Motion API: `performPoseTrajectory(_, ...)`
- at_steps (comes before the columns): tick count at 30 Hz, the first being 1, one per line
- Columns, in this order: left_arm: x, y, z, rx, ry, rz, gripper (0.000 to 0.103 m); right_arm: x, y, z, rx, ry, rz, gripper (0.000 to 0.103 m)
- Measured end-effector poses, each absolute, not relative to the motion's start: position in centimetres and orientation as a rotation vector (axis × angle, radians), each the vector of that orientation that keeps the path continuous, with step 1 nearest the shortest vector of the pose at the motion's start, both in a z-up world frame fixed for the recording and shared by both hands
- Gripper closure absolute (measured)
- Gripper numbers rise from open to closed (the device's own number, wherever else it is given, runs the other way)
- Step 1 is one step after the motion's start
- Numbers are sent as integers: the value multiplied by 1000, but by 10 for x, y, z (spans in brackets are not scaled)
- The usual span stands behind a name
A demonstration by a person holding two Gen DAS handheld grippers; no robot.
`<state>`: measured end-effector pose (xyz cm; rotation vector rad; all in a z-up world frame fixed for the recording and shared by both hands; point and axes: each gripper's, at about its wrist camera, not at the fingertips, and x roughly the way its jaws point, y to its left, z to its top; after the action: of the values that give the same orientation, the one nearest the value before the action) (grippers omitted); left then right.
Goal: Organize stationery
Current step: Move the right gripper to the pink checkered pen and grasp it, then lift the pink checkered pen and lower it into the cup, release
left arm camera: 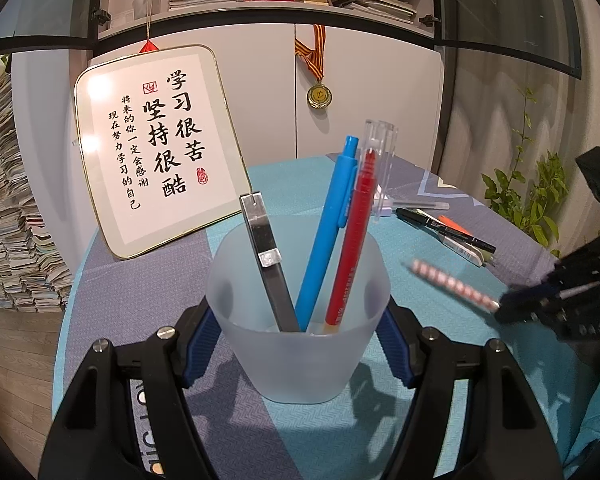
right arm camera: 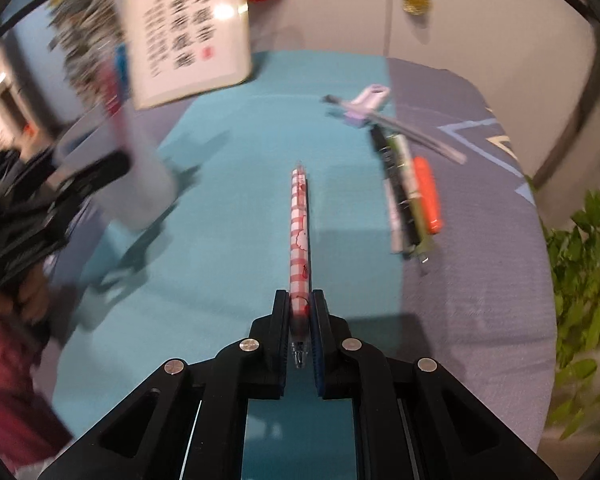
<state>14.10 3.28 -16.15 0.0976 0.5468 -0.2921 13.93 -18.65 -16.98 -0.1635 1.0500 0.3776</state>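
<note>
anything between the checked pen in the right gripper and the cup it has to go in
Nothing visible on the open cloth between the checked pen and the frosted cup. The cup's mouth already holds a blue pen, red pen and ruler.

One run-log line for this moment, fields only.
left tool: shut on frosted cup | right tool: shut on checked pen | in cup: blue pen, red pen | loose: pens on cloth

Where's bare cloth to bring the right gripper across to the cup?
Free: the teal strip between the cup and the loose pens, under the checked pen. Also bare: grey cloth nearer than the pens. Crowded: the pens' pile and the cup's mouth, holding three items.
</note>
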Motion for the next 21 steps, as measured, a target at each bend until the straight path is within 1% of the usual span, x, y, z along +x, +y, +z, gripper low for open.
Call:
performPoseTrajectory(2,141,33,-161,100,547,-292,34,135,-182,-169,-192,1063,392,92)
performPoseTrajectory(5,141,33,-161,100,546,-291,34,137,-177,-161,-205,1030,397,91)
performPoseTrajectory(7,141,33,-161,101,546,-291,34,145,-173,-155,-209,1008,377,88)
performPoseTrajectory(11,141,33,-161,101,546,-291,34,165,-159,-150,-254,996,369,79)
performPoseTrajectory(21,141,33,-161,102,546,-291,34,203,-133,-169,-389,1056,311,78)
